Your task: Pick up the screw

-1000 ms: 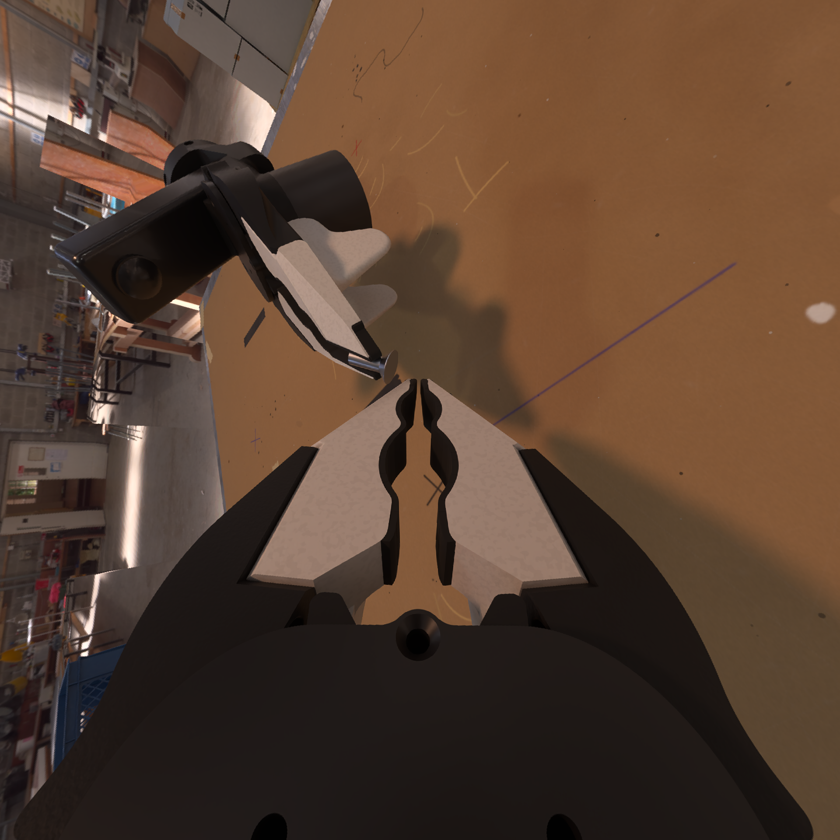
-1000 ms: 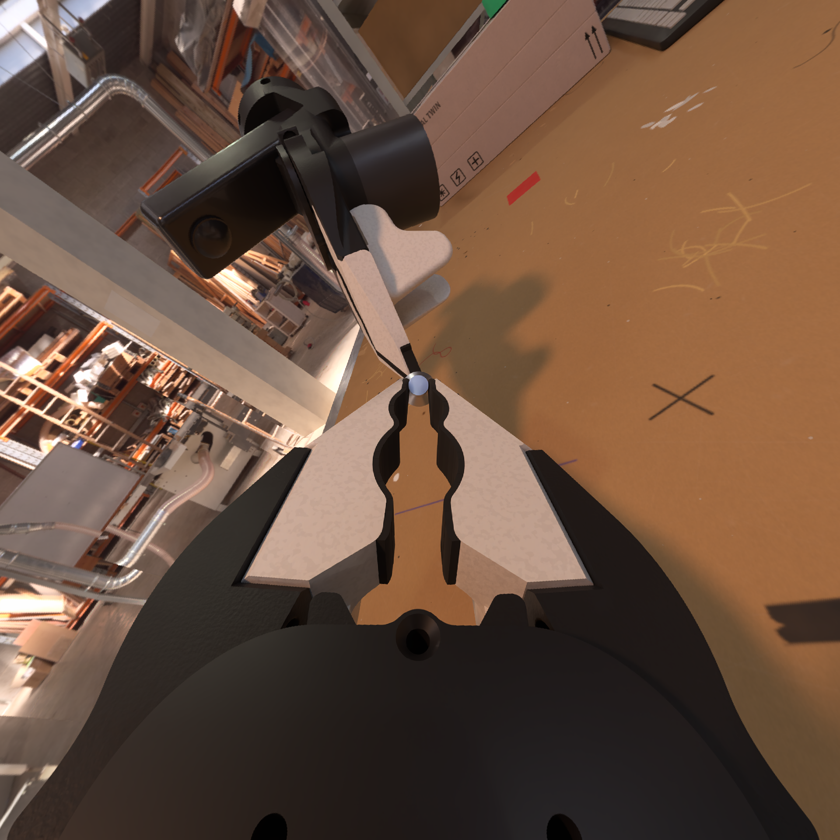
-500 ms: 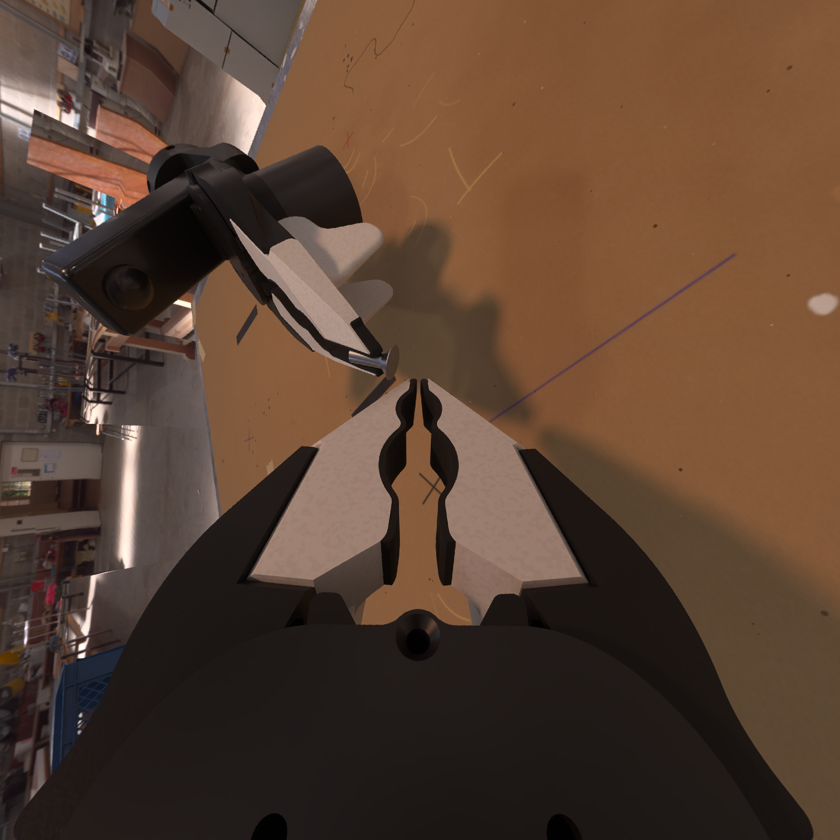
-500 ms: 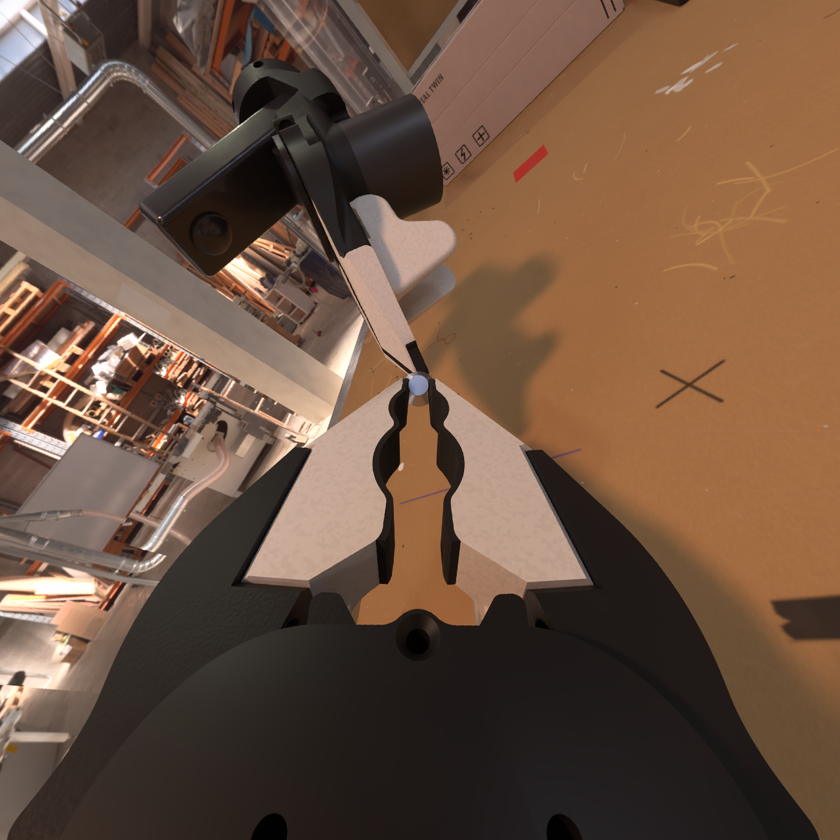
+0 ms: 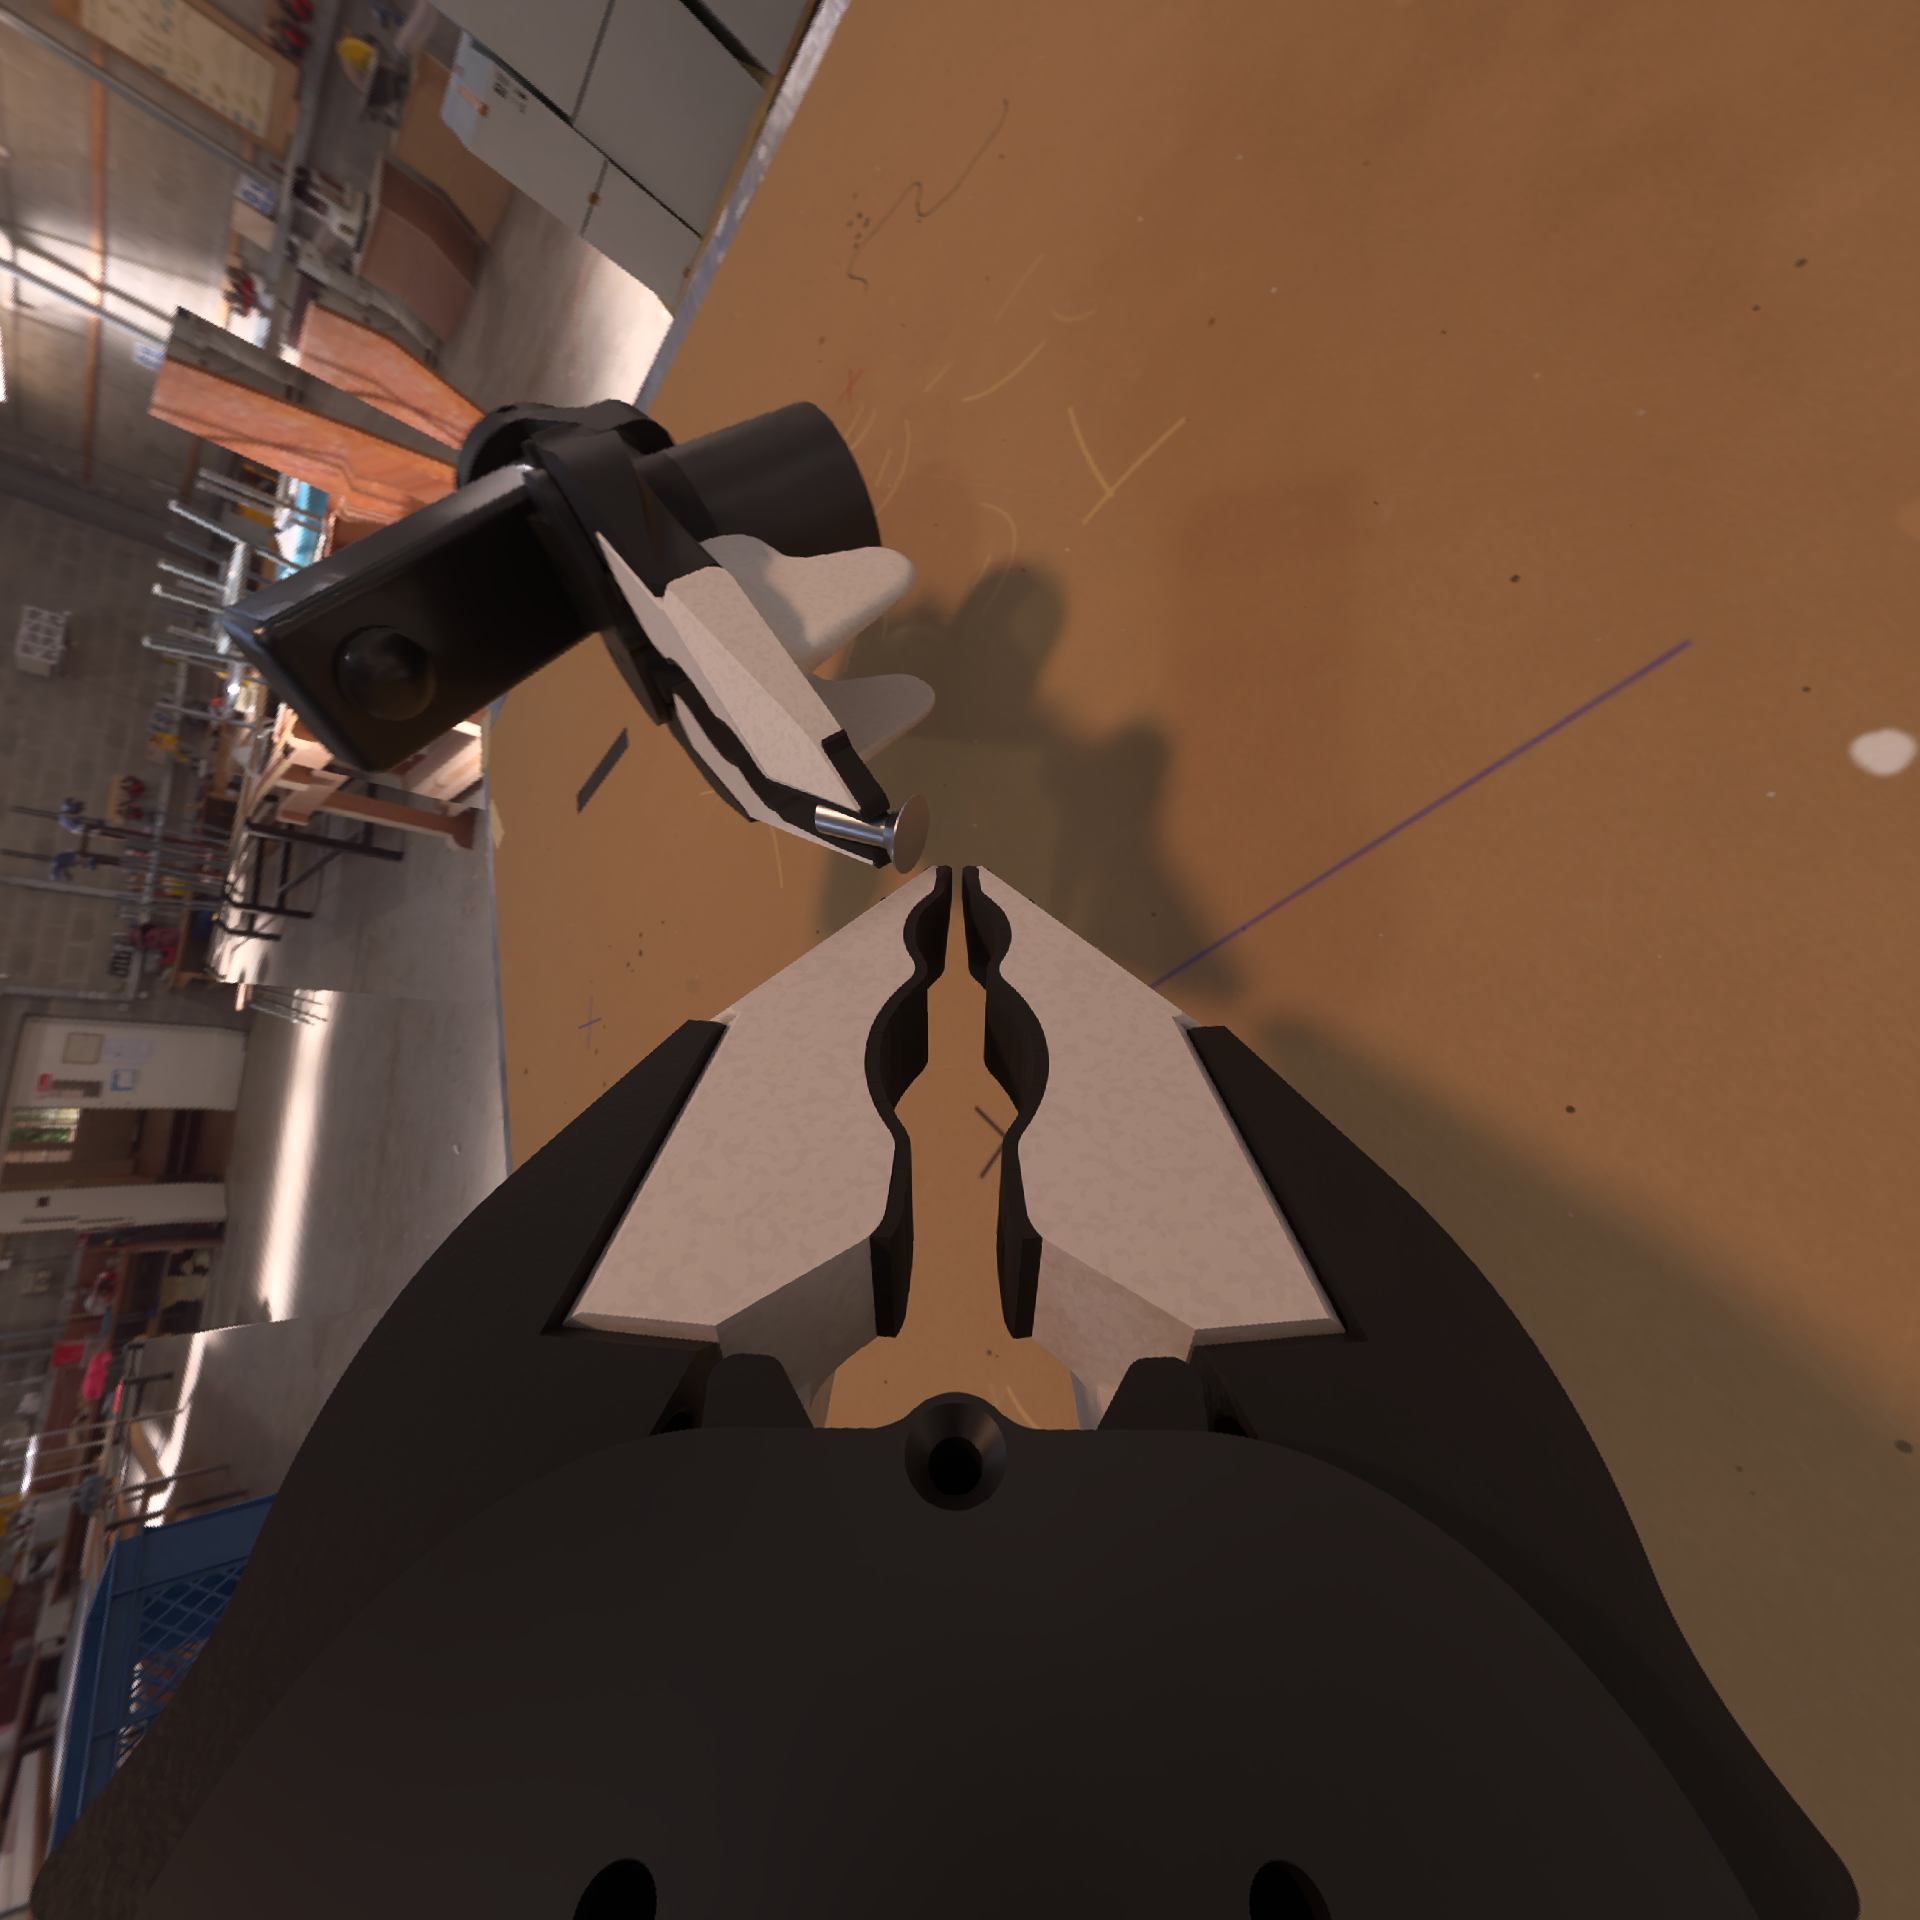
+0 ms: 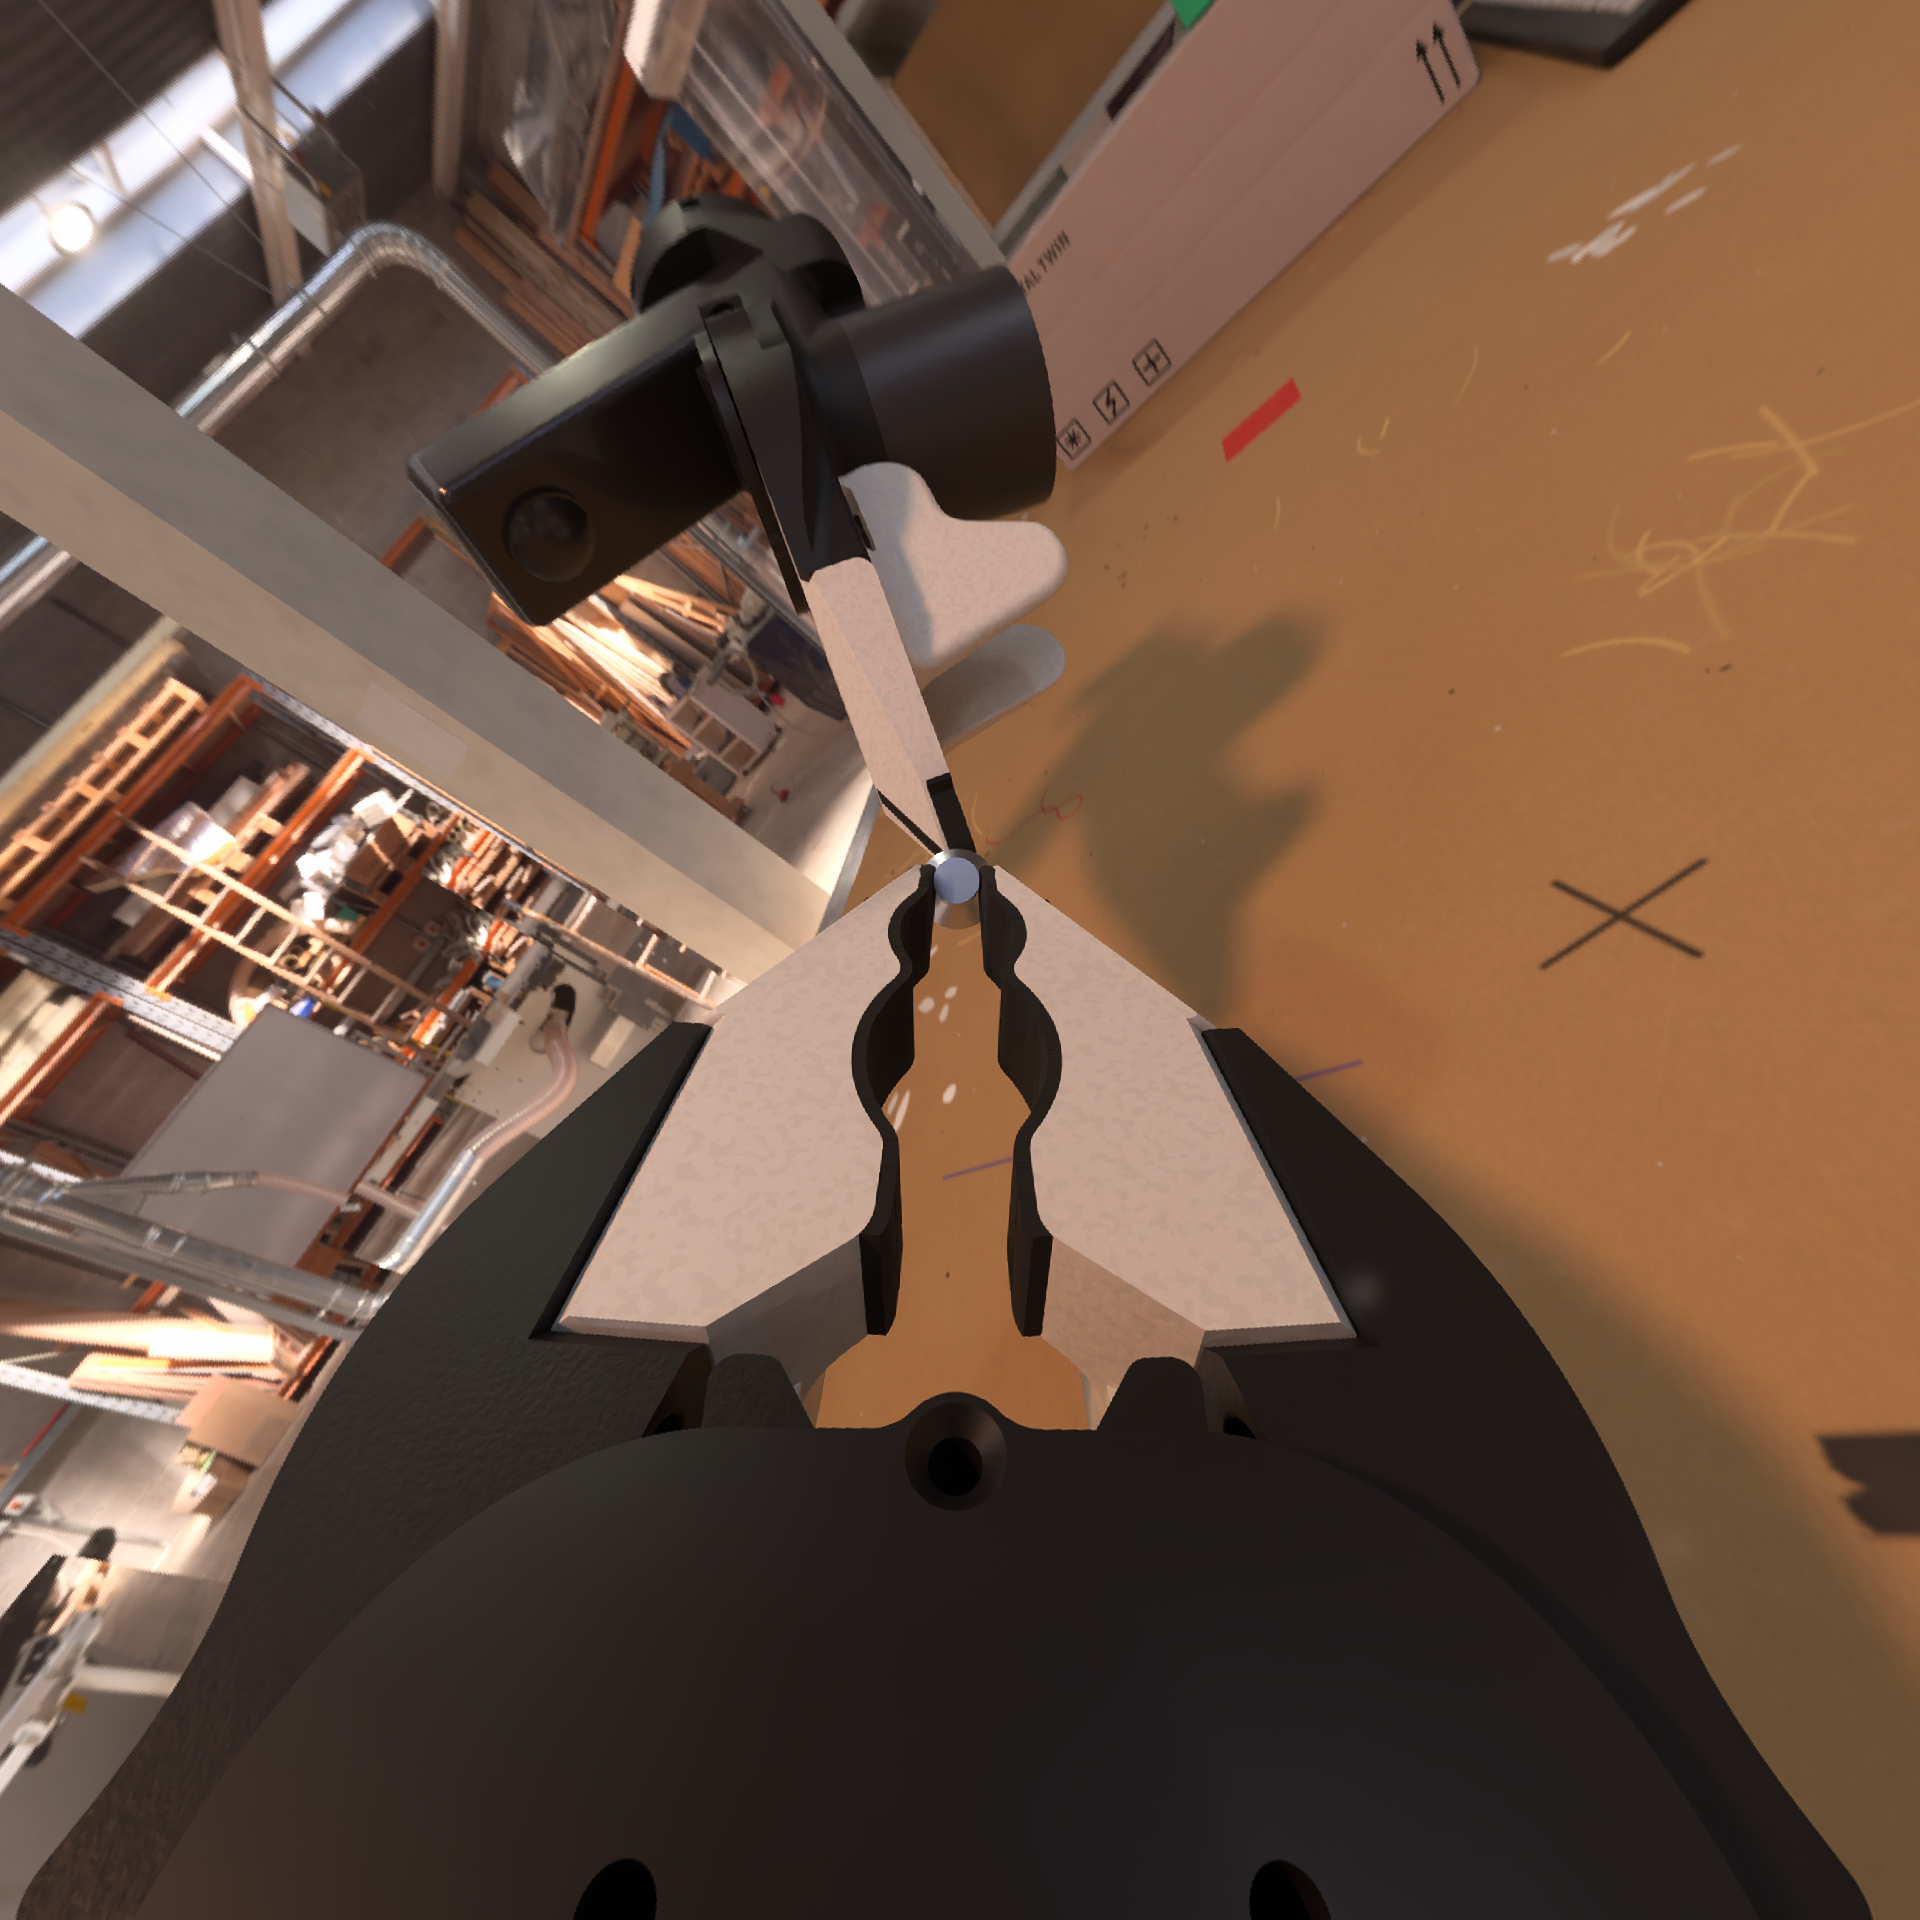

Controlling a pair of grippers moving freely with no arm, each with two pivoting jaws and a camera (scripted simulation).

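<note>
The screw is a small silver one with a flat round head. My right gripper is shut on it at the very fingertips and holds it above the brown table. In the left wrist view the screw sticks out of the right gripper, head toward me. My left gripper is shut and empty, with its tips just beside the screw's head. In the right wrist view the left gripper shows edge-on, right behind the screw.
A cardboard box lies at the table's far side, with a red mark in front of it. A black cross is drawn on the board. The table's edge runs close on the left. A white spot lies far right.
Both grippers have drifted slightly over the table while staying tip to tip. The screw stays pinched in the right gripper. The left gripper stays shut.
</note>
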